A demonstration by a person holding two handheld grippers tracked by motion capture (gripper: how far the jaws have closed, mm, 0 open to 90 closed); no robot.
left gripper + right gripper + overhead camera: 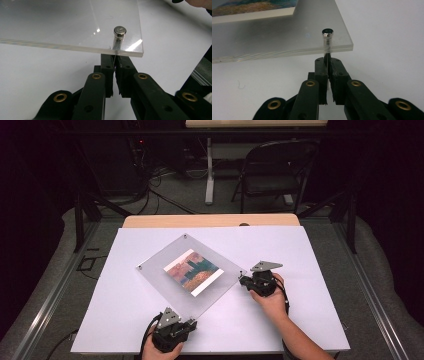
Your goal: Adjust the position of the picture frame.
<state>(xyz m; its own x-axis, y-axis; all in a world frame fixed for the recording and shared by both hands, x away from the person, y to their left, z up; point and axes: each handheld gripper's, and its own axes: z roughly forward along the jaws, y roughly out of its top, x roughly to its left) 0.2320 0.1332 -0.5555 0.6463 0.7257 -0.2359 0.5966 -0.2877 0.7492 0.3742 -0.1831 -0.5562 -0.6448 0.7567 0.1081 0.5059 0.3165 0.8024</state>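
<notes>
from above, you see the clear frame (187, 272) lying cornerwise on the white table (300, 315), a picture (192, 271) in its middle. your left gripper (191, 324) meets its near corner, your right gripper (242, 281) its right corner. in the left gripper view, your jaws are clenched just under the edge, below a metal bolt (119, 33). in the right gripper view, your jaws are pinched on the bolt's stem (327, 41) under the corner.

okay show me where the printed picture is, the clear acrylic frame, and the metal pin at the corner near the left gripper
printed picture (192, 271), high view, the middle of the coloured print.
clear acrylic frame (160, 262), high view, a bare clear part left of the print.
metal pin (119, 30), left gripper view, its round silver head above the panel.
</notes>
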